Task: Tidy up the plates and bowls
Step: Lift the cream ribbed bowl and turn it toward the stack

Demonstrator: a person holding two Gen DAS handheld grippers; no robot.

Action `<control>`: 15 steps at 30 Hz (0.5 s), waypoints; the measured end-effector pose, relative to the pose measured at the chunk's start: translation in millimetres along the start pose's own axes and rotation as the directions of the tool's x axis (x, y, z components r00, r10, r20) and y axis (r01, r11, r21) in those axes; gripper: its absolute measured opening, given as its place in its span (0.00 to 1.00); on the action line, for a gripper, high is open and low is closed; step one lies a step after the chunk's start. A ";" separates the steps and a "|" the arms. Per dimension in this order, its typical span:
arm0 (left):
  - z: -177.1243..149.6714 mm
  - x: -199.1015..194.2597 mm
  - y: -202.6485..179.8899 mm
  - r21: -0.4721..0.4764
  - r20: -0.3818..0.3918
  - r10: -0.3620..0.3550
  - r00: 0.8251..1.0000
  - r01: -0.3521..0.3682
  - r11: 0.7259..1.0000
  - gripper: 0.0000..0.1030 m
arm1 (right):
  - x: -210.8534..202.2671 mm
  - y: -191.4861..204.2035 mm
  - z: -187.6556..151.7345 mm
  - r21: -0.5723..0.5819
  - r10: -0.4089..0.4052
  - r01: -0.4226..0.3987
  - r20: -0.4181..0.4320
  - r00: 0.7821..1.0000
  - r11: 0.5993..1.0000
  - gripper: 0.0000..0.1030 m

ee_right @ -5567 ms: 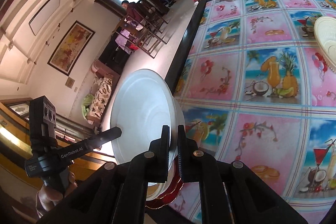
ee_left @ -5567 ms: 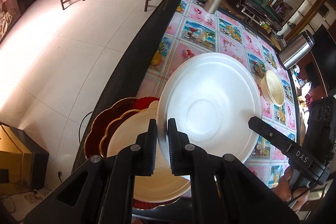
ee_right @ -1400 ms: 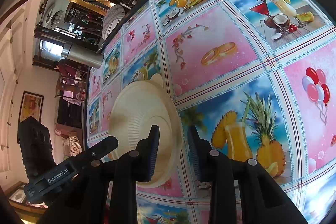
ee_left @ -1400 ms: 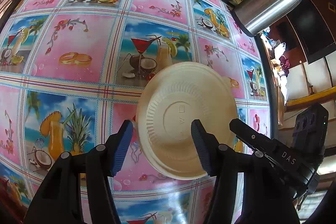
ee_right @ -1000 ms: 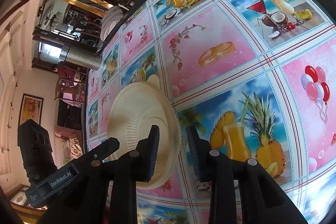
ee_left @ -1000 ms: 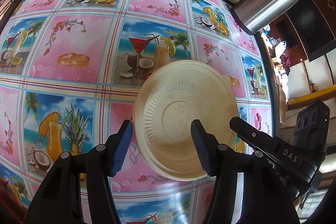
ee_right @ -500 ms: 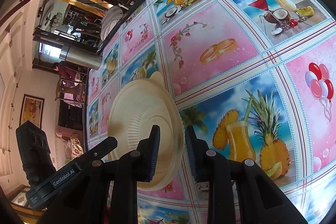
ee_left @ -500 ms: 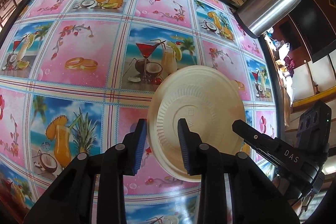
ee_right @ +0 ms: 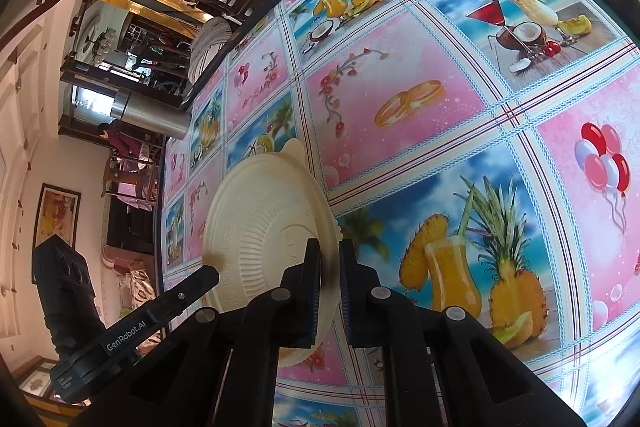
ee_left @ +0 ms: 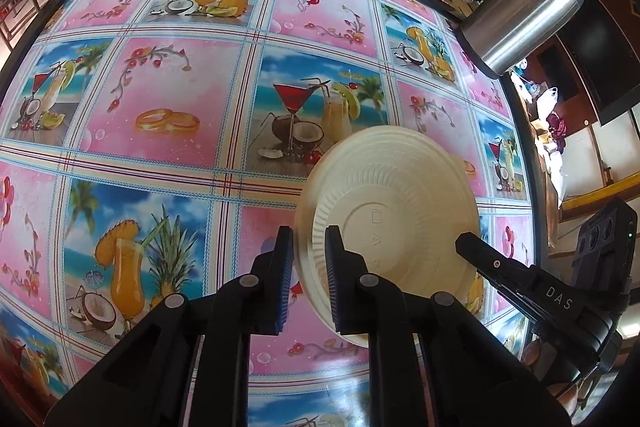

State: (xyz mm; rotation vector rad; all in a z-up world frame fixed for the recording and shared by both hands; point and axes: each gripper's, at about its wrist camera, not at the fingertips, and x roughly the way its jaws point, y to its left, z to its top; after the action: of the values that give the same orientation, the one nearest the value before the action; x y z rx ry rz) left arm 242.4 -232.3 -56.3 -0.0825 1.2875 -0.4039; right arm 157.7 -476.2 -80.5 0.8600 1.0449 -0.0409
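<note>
Item: cream ribbed disposable bowl [ee_left: 394,211], upside down on pink fruit-print tablecloth [ee_left: 168,95]. You've got left gripper [ee_left: 308,267] & right gripper [ee_right: 329,279] clamped on opposite rims, bowl btwn them; likely for a level two-handed lift.

The plate [ee_left: 394,211] is cream, matt, like pressed paper pulp, with fine ribbing round its base. The bench [ee_left: 168,75] wears a glossy printed plastic cloth that catches glare. Both flasks [ee_left: 524,15] are brushed metal, softly shiny. Each claw [ee_left: 308,267] is matt black plastic with ridged blue pads [ee_right: 314,291]
</note>
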 end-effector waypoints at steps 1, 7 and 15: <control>-0.8 0.0 1.2 -0.001 0.001 0.001 1.000 -0.001 1.000 0.10 | 0.2 0.8 -0.4 -0.004 -0.003 0.003 0.001 1.000 1.000 0.09; -3.6 -0.6 2.2 0.000 0.014 0.014 1.000 -0.014 1.000 0.09 | 1.4 6.3 -2.3 -0.022 -0.017 0.018 0.008 1.000 1.000 0.09; -13.2 -3.1 -4.6 0.034 0.081 0.064 0.995 -0.067 0.997 0.08 | 2.4 6.9 -2.2 -0.023 -0.017 0.017 0.006 1.000 1.000 0.09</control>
State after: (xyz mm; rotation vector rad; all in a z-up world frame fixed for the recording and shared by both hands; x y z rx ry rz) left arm 228.1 -233.4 -56.0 -0.0252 1.2005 -0.3646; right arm 160.2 -469.2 -78.7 0.8297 1.0459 -0.0452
